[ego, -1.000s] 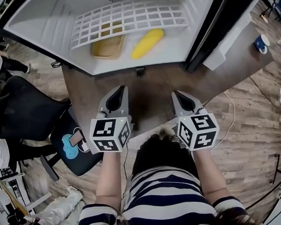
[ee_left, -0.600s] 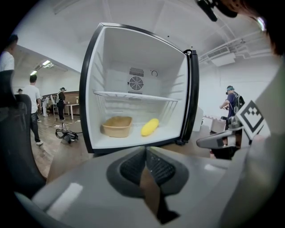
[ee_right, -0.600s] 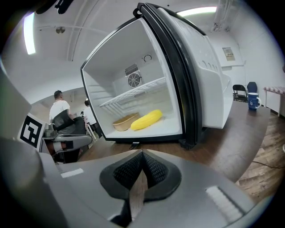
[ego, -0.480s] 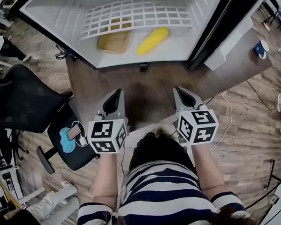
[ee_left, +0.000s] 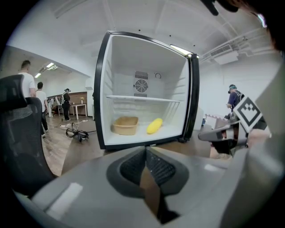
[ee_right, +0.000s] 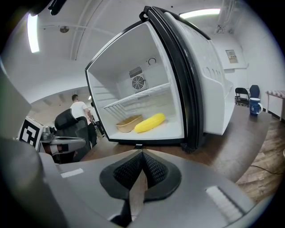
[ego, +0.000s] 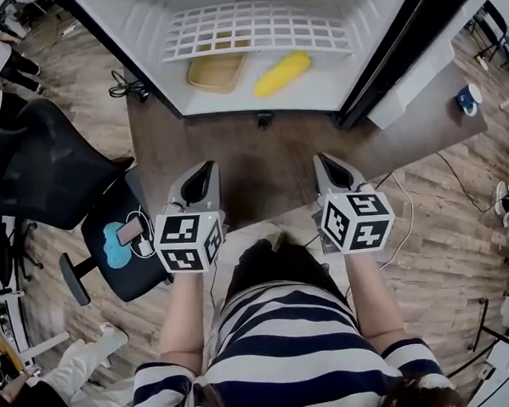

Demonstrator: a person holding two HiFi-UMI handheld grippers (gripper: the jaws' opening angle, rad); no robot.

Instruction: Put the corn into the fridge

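The fingers (ee_left: 133, 171) of the left gripper (ee_left: 145, 151) are seen pressed together with nothing between them, and those of the right gripper (ee_right: 142, 153) are likewise closed on nothing; in each gripper view the ribbed pads meet along a single seam. Both grippers are held side by side above the brown tabletop (ego: 269, 163), pointed toward the open fridge (ego: 232, 104), and are well apart from it. The corn (ego: 282, 73) is found inside the fridge, lying flat on its white floor under the wire shelf (ego: 254, 28), just beside a tan tray (ego: 216, 73) on its left. From the fingers the corn lies straight ahead and deeper in, somewhat right of the midline between the two grippers, so the right gripper is judged the nearer one. Its long axis runs on a diagonal, the nearer end toward the left and the farther end toward the right. The task's placing is judged done, as the corn is seated inside and neither gripper is touching it; if anything is left, it would be the door (ego: 418, 71), which stands swung open on the right, on the right gripper's side. Counted: one corn, one tray, one shelf, one fridge with one door, two grippers.
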